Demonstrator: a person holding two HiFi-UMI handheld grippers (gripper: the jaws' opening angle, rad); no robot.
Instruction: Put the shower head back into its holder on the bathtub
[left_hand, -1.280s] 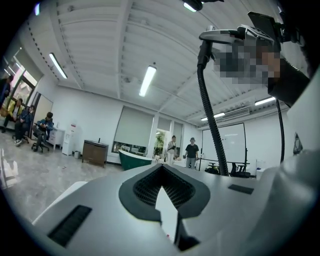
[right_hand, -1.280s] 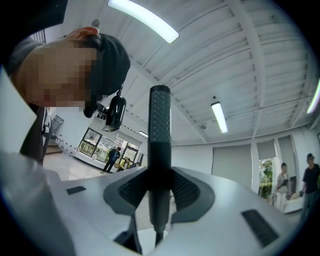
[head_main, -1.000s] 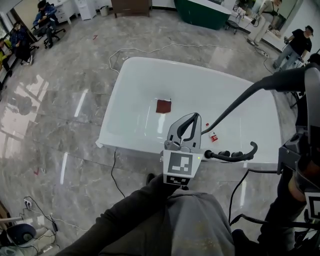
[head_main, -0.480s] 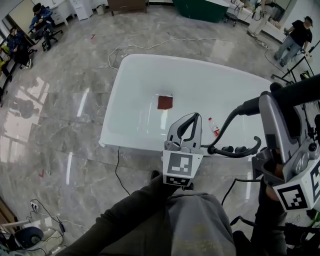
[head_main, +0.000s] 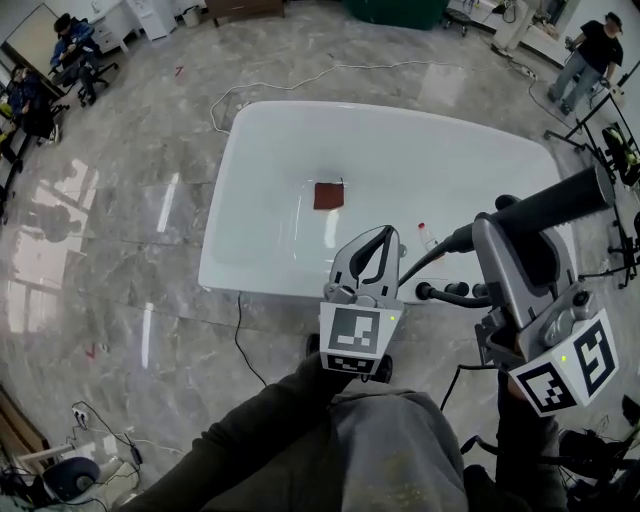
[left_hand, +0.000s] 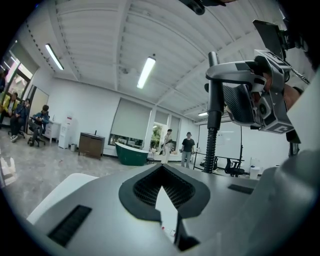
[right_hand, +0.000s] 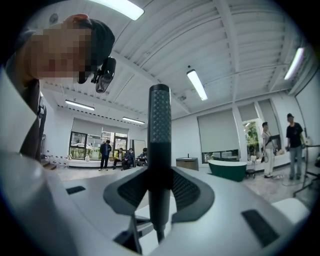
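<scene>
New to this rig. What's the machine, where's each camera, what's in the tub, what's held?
No robot here: a person holds a two-jaw gripper in each hand. The wide shot comes from a camera on the person's head, looking down at a white bathtub on a stone floor. The other two come from cameras riding on each gripper, looking along its jaws. In the tub lie a brown square and what looks like a small bottle. Black tap fittings sit on the near rim. The right gripper is closed on the black shower head, its hose running toward the rim. The left gripper is closed and empty.
</scene>
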